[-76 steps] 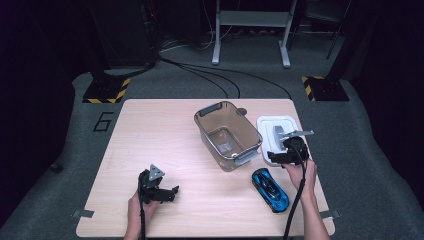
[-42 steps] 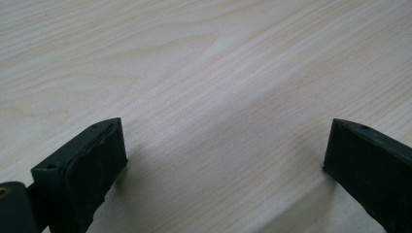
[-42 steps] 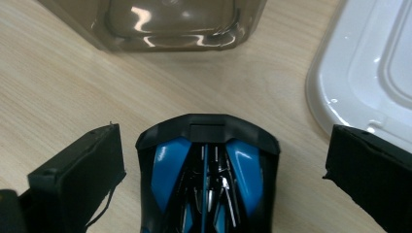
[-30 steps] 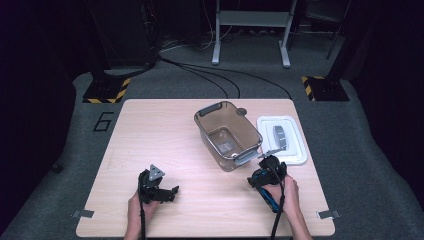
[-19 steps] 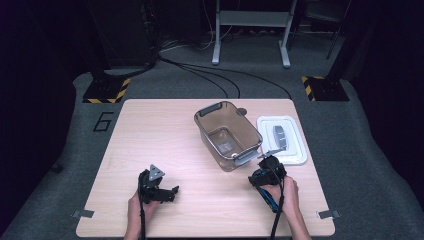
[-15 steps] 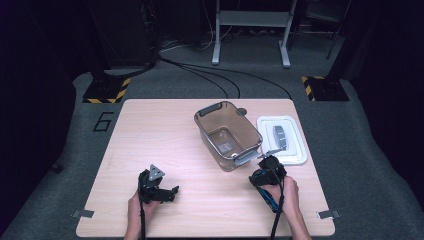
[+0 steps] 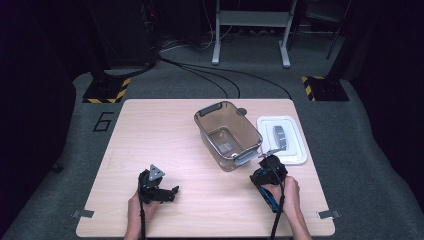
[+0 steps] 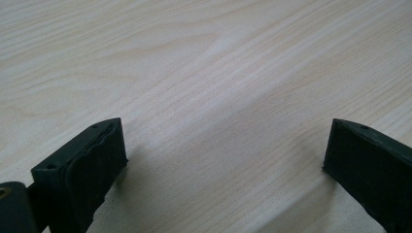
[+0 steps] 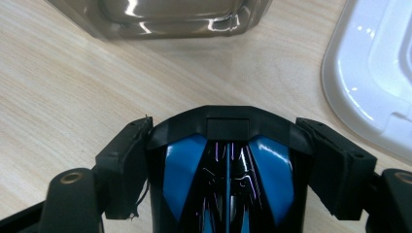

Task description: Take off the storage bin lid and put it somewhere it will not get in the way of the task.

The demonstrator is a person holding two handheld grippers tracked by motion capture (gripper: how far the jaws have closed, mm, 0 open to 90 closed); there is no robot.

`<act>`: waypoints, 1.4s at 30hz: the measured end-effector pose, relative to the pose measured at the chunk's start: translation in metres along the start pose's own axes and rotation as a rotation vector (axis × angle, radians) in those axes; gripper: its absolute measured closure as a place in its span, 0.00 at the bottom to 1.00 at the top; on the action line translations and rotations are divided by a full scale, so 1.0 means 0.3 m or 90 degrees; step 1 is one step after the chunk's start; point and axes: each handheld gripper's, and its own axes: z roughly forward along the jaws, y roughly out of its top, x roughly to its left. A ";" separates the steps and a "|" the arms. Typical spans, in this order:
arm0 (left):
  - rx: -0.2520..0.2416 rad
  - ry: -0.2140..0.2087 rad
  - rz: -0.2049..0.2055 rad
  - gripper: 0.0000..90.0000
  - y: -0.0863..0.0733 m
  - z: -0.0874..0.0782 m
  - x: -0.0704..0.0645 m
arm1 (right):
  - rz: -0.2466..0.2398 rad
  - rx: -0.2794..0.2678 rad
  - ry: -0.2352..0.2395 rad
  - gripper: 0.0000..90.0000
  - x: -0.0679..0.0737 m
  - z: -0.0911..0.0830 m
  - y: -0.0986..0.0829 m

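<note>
Right tool (image 9: 227, 160): jaws closed against both flanks of the blue toy car (image 9: 227, 184), which sits on the table (image 9: 63, 97) just short of the clear bin (image 9: 165, 14).
Left tool (image 8: 218, 160): jaws wide apart, holding nothing, resting low over bare wood.
Progress: car gripped, not yet lifted; the carry into the bin seems left.
White lid (image 7: 287, 145): lies beside the bin, off it.

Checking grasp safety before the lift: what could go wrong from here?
1. The right gripper has its fingers against the glossy sides of the toy car near one end only; it may slip or tilt when lifted.
2. The tub and white lid sit close ahead; the car could bump them.
</note>
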 end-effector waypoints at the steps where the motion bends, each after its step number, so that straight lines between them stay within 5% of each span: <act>1: 0.004 -0.002 0.003 0.02 0.001 -0.002 0.002 | 0.003 -0.003 -0.002 0.26 0.001 -0.006 0.001; 15: 0.000 0.000 0.000 0.02 0.000 0.000 0.000 | 0.001 -0.047 -0.018 0.27 -0.016 -0.092 0.001; 28: 0.000 0.001 0.003 0.02 0.000 0.000 0.001 | 0.014 -0.110 -0.041 0.27 -0.039 -0.236 0.005; 42: 0.004 -0.002 0.004 0.02 0.001 -0.002 0.002 | 0.012 -0.129 -0.057 0.27 -0.063 -0.281 0.065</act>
